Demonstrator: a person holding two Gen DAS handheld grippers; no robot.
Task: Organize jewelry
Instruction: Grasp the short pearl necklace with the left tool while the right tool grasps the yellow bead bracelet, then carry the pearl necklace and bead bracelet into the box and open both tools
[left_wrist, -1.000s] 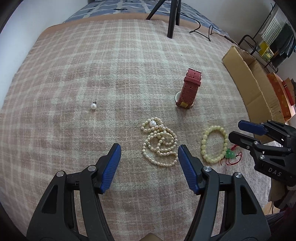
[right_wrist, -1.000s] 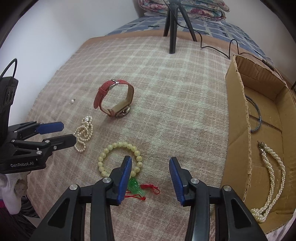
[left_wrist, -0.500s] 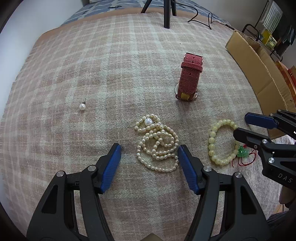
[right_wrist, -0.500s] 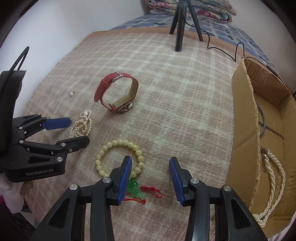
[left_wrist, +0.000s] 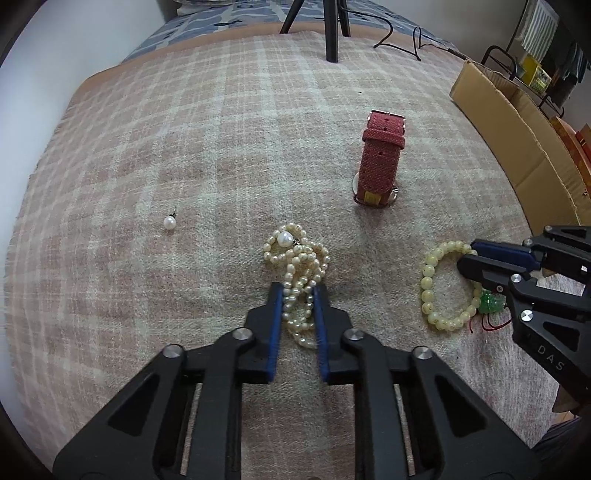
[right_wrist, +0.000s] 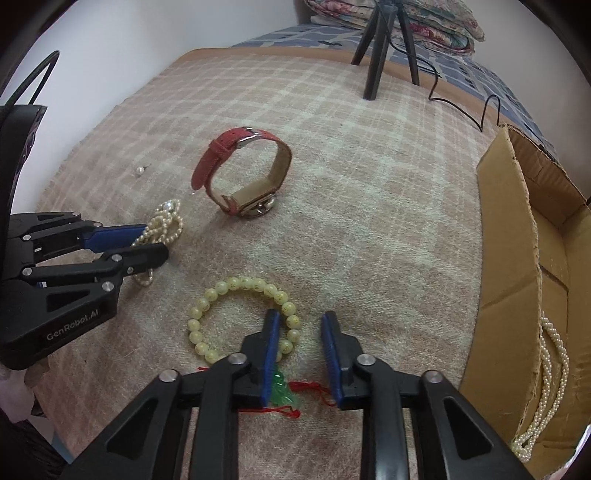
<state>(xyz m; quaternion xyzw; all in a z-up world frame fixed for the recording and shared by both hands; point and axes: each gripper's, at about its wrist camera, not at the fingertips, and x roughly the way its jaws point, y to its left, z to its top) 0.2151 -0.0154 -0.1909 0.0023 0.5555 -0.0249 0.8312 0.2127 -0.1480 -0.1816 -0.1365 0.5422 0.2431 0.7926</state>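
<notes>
My left gripper (left_wrist: 298, 290) is shut on the heaped pearl necklace (left_wrist: 298, 258), which still rests on the plaid blanket; it also shows in the right wrist view (right_wrist: 164, 227). My right gripper (right_wrist: 300, 317) is open, its left finger over the rim of the pale yellow bead bracelet (right_wrist: 242, 286), near a green charm on red cord (right_wrist: 282, 391). The bracelet shows in the left wrist view (left_wrist: 430, 286). A red-strapped watch (right_wrist: 242, 173) stands farther back. A loose pearl earring (left_wrist: 169, 222) lies to the left.
An open cardboard box (right_wrist: 517, 266) stands at the right edge of the blanket; it holds another pearl necklace (right_wrist: 550, 384). A black tripod (right_wrist: 376, 48) and a cable (right_wrist: 461, 99) are at the back. A wall runs along the left.
My left gripper has moved forward and closed on the pearl necklace. My right gripper has narrowed and moved forward onto the bead bracelet's rim.
</notes>
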